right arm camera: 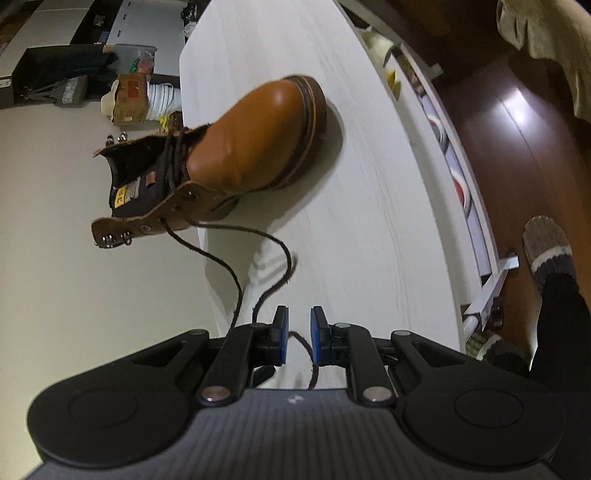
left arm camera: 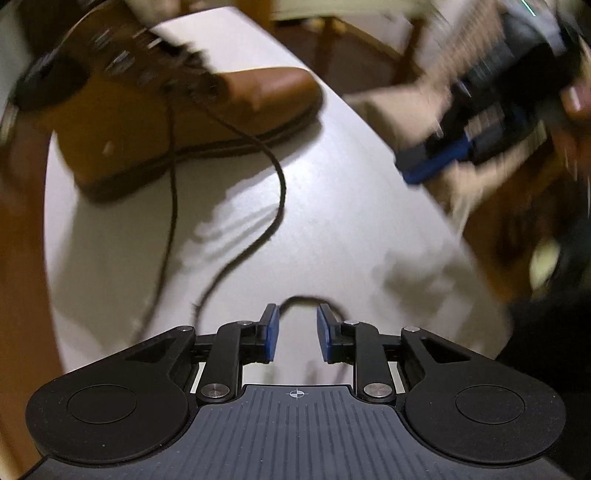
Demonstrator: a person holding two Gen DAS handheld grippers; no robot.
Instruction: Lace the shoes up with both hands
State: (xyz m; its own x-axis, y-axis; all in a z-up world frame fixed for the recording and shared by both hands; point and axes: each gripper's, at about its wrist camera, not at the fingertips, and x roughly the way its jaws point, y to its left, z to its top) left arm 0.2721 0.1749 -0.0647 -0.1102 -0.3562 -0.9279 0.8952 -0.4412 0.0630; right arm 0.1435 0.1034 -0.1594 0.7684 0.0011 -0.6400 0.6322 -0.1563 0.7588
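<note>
A tan leather boot [left arm camera: 177, 122] lies on the white table [left arm camera: 351, 221], its dark brown laces [left arm camera: 279, 192] trailing loose toward me. My left gripper [left arm camera: 297, 332] is open just above the table, and a curve of lace [left arm camera: 299, 298] lies right past its fingertips. My right gripper [left arm camera: 432, 166] shows as a blur at the upper right of the left wrist view. In the right wrist view the boot [right arm camera: 251, 144] shows its toe and open tongue. A lace [right arm camera: 236, 273] runs from an eyelet, and one strand [right arm camera: 308, 354] passes between the open right gripper [right arm camera: 297, 334] fingers, unclamped.
The table edge [right arm camera: 201, 258] runs close on the left of the right wrist view, with a cardboard box [right arm camera: 127, 99] and clutter beyond. A person's socked foot [right arm camera: 546, 243] stands on the wooden floor at right. A wooden chair [left arm camera: 369, 33] is behind the table.
</note>
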